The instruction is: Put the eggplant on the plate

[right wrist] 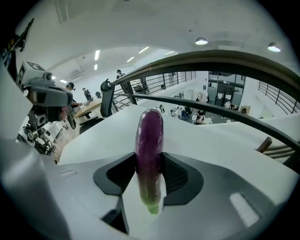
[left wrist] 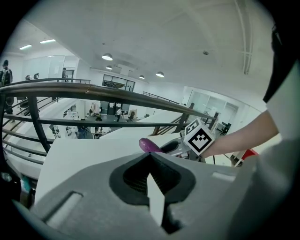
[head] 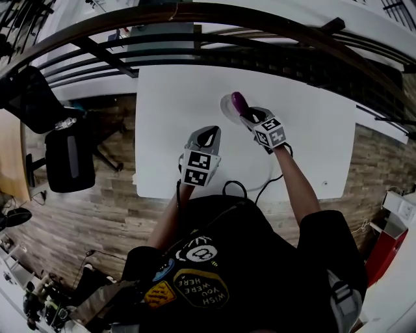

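Note:
The purple eggplant [head: 238, 102] with a green stem end [right wrist: 149, 140] is held lengthwise between the jaws of my right gripper [head: 247, 117], which is shut on it [right wrist: 149, 158]. In the head view the eggplant's tip hangs over a small pale plate [head: 225, 108] on the white table [head: 169, 130]; whether it touches the plate I cannot tell. My left gripper [head: 213, 129] hovers over the table nearer to me, shut and empty [left wrist: 150, 154]. From the left gripper view the eggplant [left wrist: 149, 145] and the right gripper's marker cube [left wrist: 200, 137] show just ahead.
A dark curved railing [head: 195, 16] runs behind the table's far edge. A black office chair [head: 68, 156] stands to the left on the wooden floor. Cables [head: 244, 188] loop over the table's near edge. A red object [head: 383, 250] sits at the right.

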{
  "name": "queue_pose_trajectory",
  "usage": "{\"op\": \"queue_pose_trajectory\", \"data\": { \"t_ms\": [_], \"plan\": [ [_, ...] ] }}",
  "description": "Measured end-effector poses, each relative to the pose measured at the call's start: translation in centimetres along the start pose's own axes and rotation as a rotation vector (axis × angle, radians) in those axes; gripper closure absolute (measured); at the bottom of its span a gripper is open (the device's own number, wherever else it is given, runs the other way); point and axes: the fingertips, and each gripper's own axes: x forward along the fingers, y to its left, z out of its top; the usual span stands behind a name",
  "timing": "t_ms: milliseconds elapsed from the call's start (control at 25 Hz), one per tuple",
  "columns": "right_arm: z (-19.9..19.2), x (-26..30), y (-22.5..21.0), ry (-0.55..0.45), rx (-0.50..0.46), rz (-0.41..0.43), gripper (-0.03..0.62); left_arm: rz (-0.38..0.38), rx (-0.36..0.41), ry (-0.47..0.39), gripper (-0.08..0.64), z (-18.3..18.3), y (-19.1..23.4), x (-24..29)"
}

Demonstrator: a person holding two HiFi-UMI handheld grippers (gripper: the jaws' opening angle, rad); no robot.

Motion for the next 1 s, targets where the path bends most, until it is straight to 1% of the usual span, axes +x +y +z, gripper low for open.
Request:
{"op": "queue_pose_trajectory", "data": {
  "t_ms": [280, 400, 520, 680, 800, 920, 1000],
  "plan": [
    [-2.5, 2.6, -1.0, 0.100, -0.027, 0.006, 0.414, 0.024, -0.017, 0.009, 0.555, -0.8, 0.7, -0.3],
    [-2.6, 3.7, -1.2, 0.123, -0.035, 0.007, 0.414, 0.032, -0.024, 0.015, 0.555, -1.2, 1.2, -0.4],
    [-2.7, 4.1, -0.9, 0.158, -0.072, 0.000, 0.414, 0.035, -0.031, 0.016, 0.555, -1.4, 1.5, -0.6],
    [-2.9, 4.4, -0.8, 0.200, -0.134, -0.046, 0.411, 0.031, -0.029, 0.015, 0.555, -1.3, 1.4, -0.8],
    [-3.0, 4.1, -1.1, 0.192, -0.150, -0.079, 0.410, 0.023, -0.020, 0.007, 0.555, -0.9, 1.2, -1.0],
    [-2.5, 1.9, -1.4, 0.120, -0.088, -0.119, 0.405, 0.019, -0.013, -0.001, 0.555, -0.8, 0.8, -1.6],
    [-1.9, 0.2, -1.0, 0.061, -0.040, -0.130, 0.380, 0.016, -0.011, -0.002, 0.555, -0.8, 0.6, -2.1]
  ]
}}
